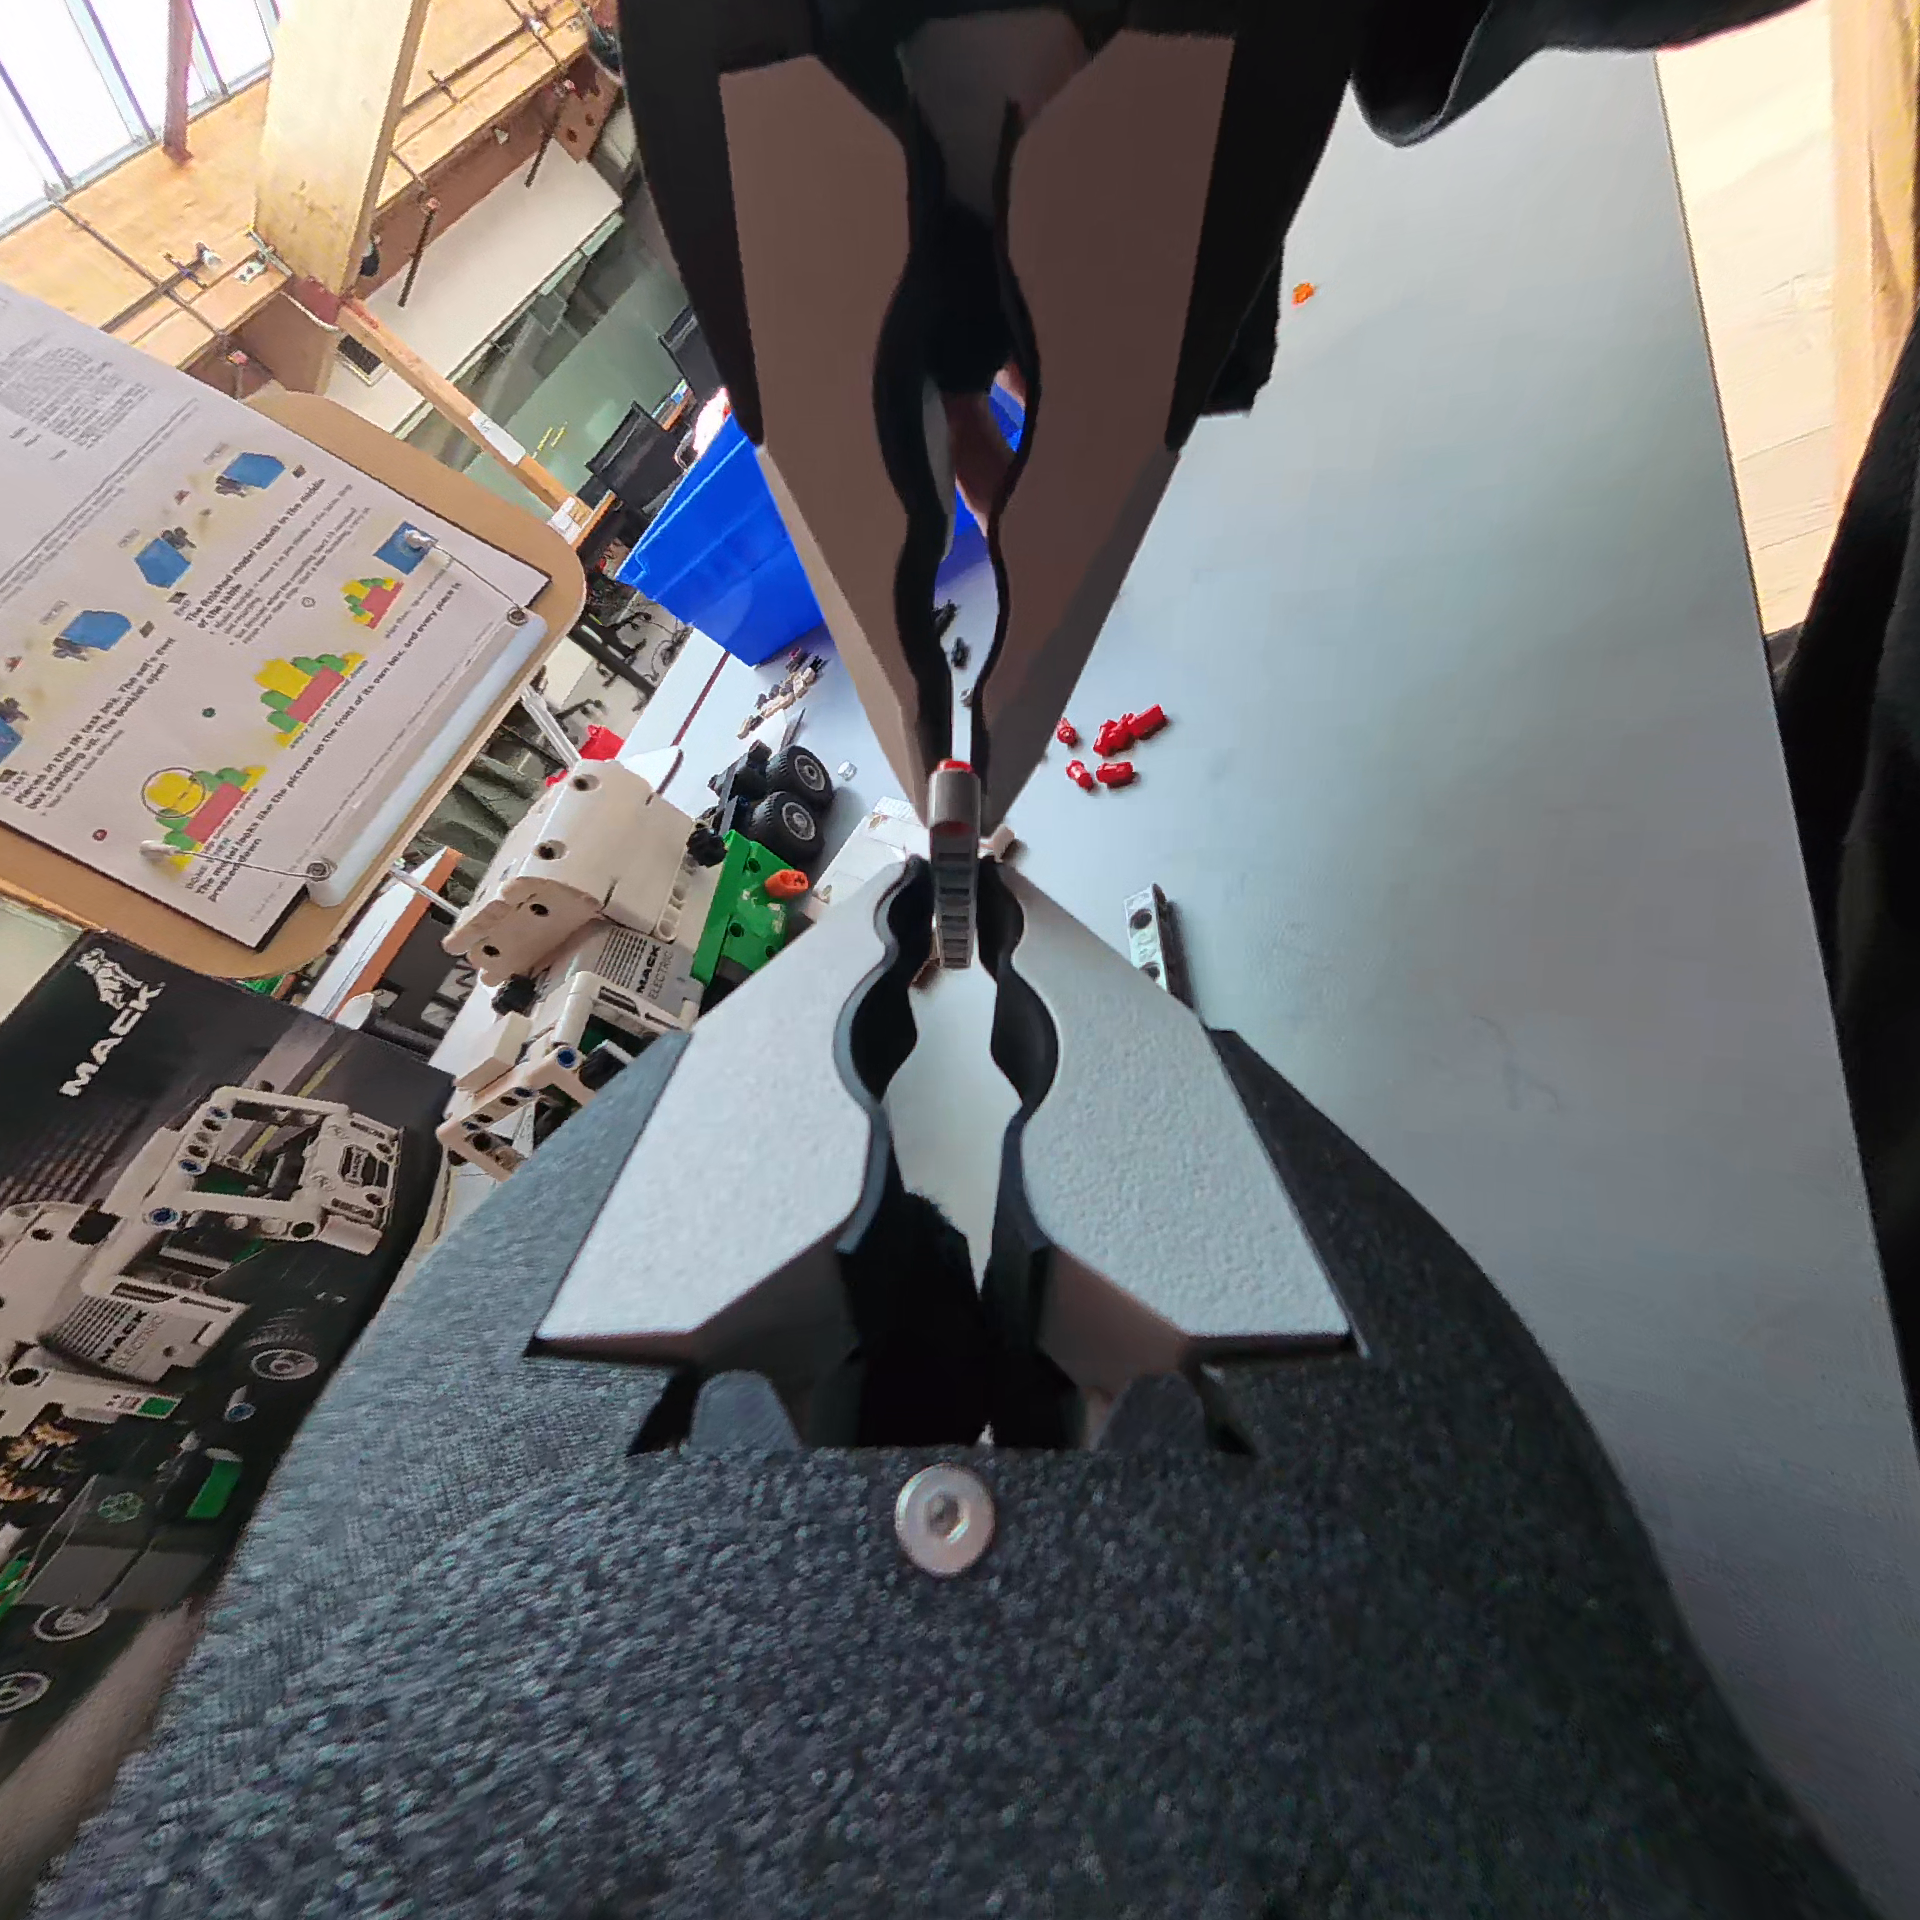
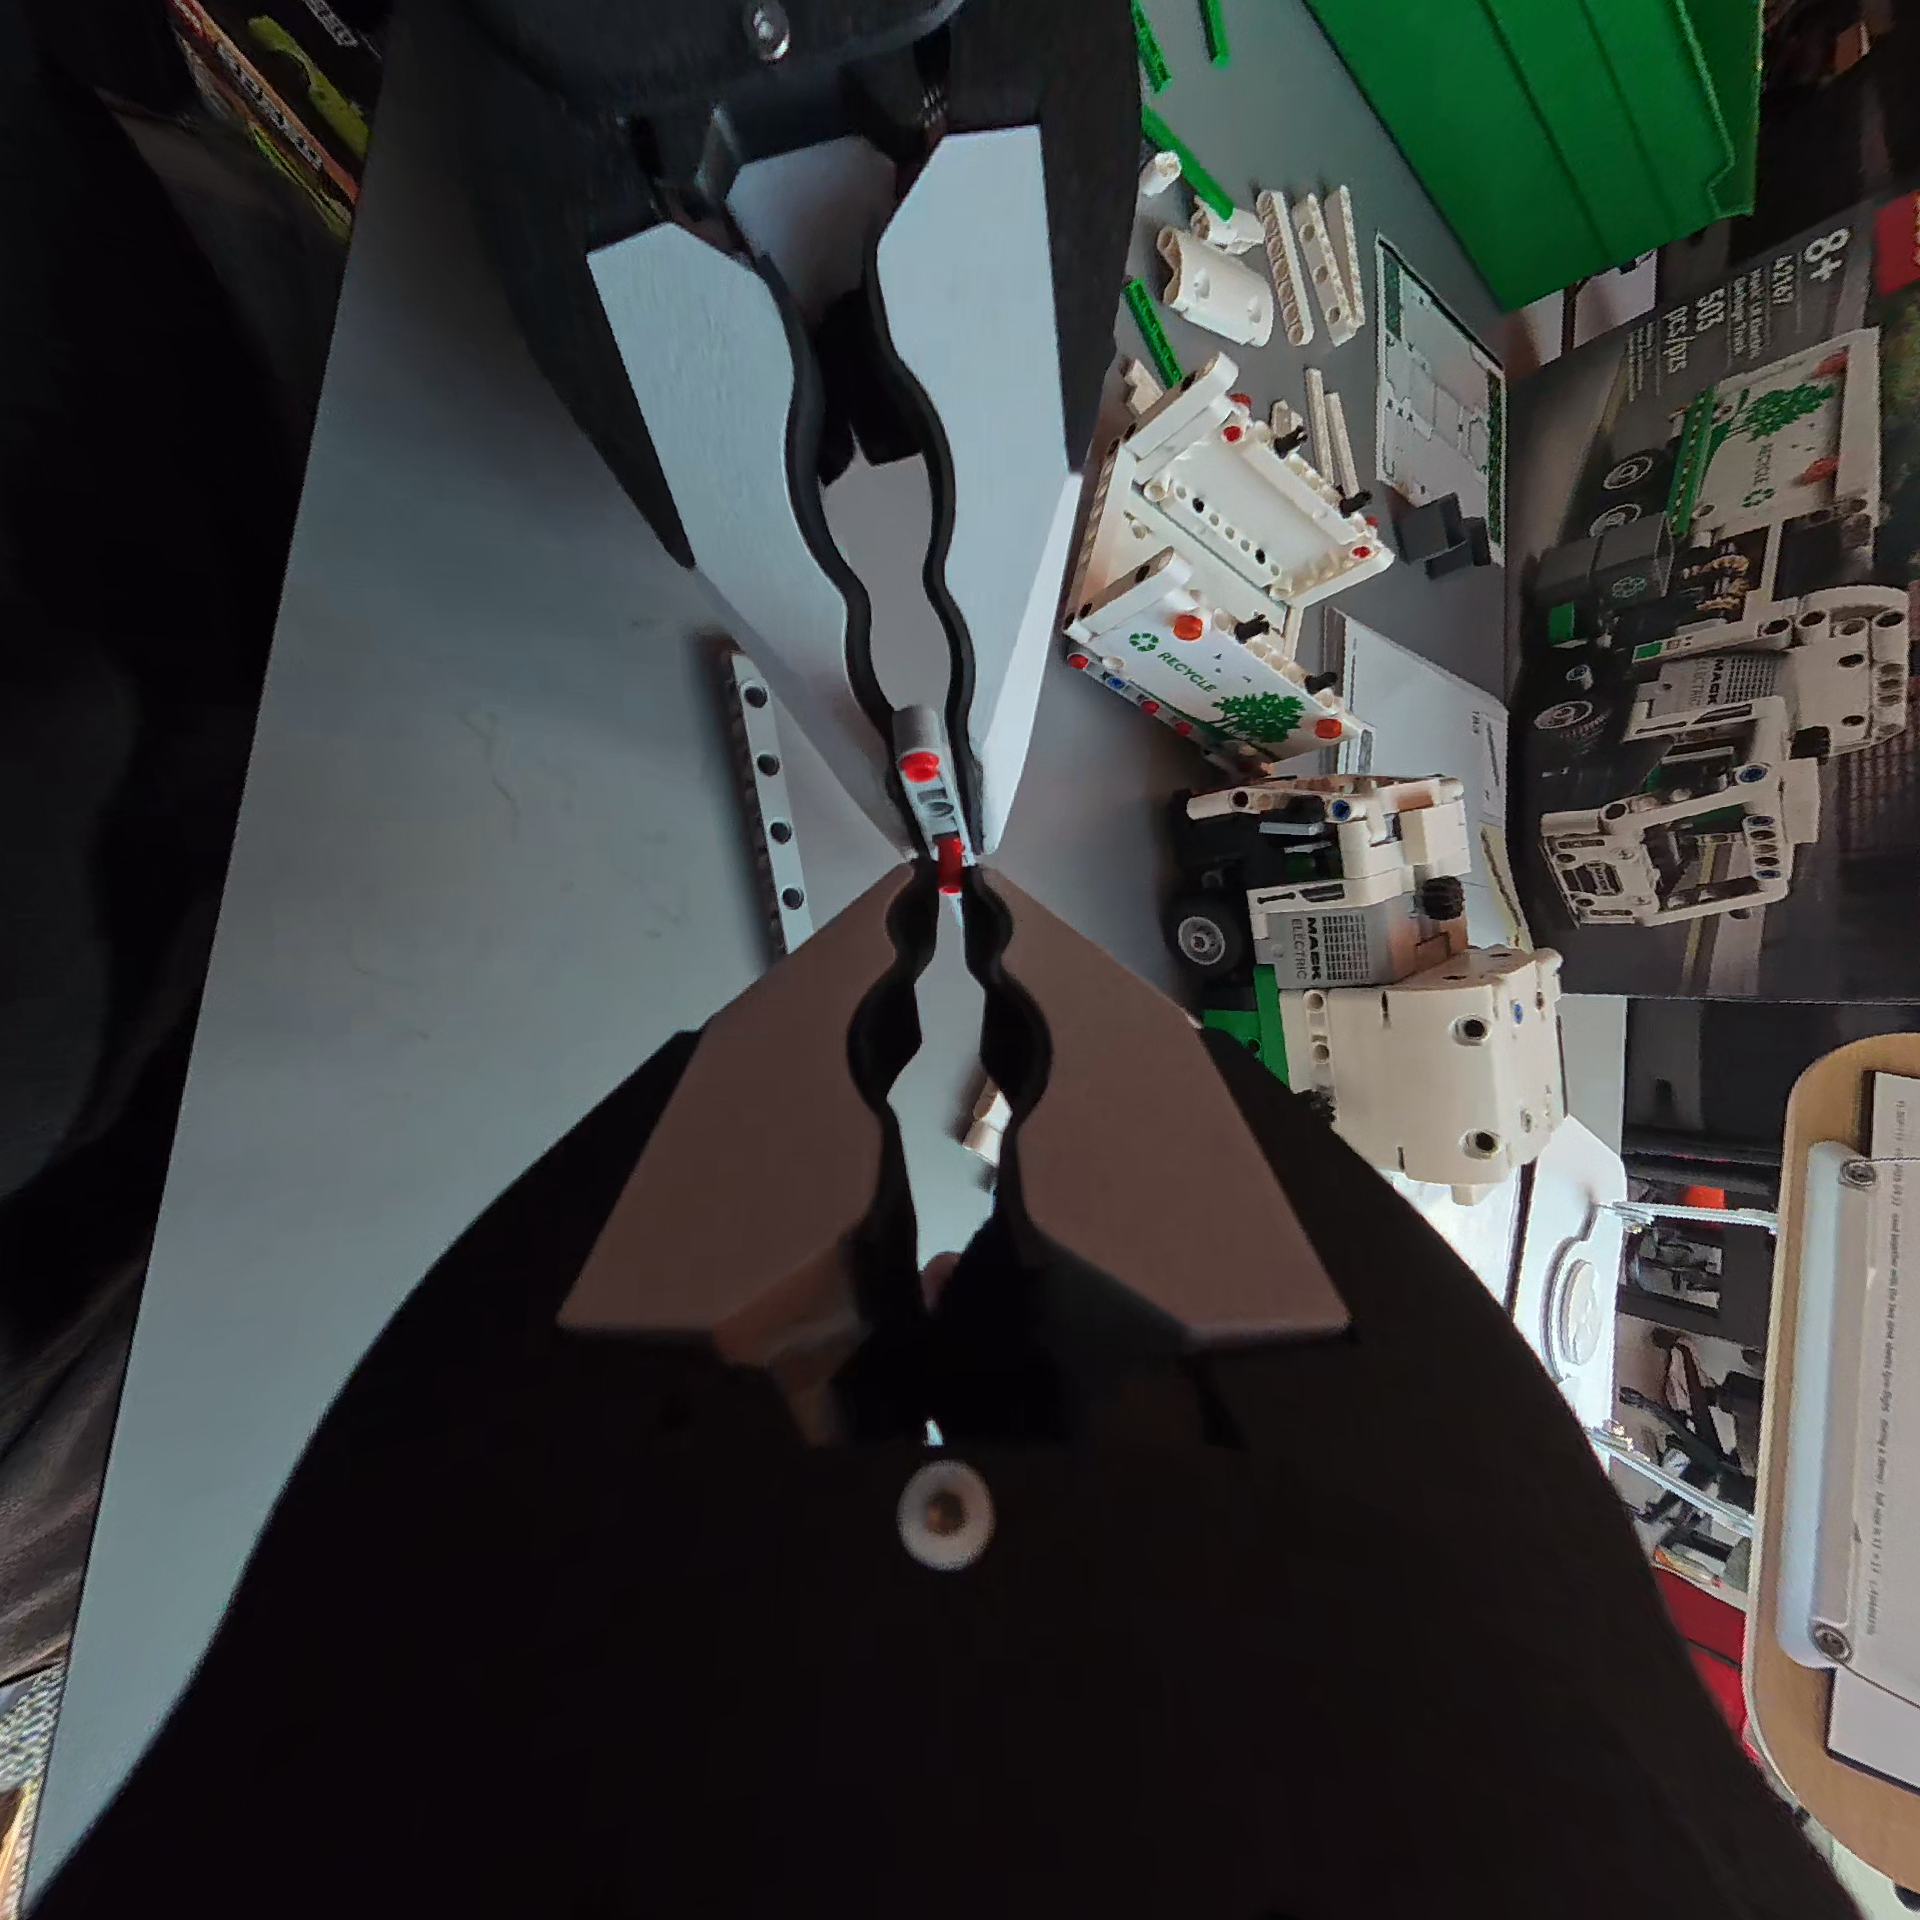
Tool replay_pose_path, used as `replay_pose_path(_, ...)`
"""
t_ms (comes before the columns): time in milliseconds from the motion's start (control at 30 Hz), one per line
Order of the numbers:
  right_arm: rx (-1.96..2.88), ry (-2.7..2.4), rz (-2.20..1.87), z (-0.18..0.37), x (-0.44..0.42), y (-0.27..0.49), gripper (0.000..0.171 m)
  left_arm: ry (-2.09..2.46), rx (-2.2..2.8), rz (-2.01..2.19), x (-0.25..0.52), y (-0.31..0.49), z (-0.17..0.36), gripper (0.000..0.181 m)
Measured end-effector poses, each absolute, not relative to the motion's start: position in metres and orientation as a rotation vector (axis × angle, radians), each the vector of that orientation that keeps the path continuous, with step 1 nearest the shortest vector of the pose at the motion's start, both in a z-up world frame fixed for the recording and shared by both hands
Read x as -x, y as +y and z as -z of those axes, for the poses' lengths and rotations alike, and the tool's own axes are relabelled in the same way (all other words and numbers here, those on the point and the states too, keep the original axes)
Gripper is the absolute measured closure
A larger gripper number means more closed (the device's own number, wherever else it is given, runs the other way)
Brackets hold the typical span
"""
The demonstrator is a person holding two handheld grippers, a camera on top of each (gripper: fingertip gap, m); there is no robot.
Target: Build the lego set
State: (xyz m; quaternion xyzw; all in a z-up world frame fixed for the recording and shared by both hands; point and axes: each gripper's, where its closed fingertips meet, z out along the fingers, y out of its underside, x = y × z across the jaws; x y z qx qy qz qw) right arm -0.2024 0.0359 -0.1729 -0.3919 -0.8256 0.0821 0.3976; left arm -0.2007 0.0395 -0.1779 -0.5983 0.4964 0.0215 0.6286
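My left gripper [image 1: 951,888] is shut on a small grey connector piece [image 1: 952,914] and holds it above the grey table [image 1: 1455,935]. My right gripper [image 2: 943,888] faces it tip to tip and is shut on a red pin [image 2: 949,864]. The pin's end meets the end of the grey connector [image 2: 923,774], which carries another red pin [image 2: 914,767] on its side. In the left wrist view the right gripper [image 1: 958,790] comes in from above. In the right wrist view the left gripper [image 2: 940,831] comes in from above.
A part-built white truck cab [image 1: 582,883] [image 2: 1403,987] and the white recycle body [image 2: 1216,582] stand nearby. Loose red pins [image 1: 1122,732], a white beam [image 2: 769,790], white parts [image 2: 1309,260], a blue bin [image 1: 717,551], a green bin [image 2: 1558,135], the set box [image 2: 1714,623] and an instruction clipboard [image 1: 239,623] surround them. Both grippers' tips are close together, under 4 cm apart.
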Motion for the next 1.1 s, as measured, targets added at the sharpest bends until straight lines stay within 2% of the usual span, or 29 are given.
replay_pose_path(1100,0.948,-2.165,-0.155,0.1769,0.2033,0.0406,0.168,1.151,1.366,-0.083,0.2024,0.0408,0.1804,0.176)
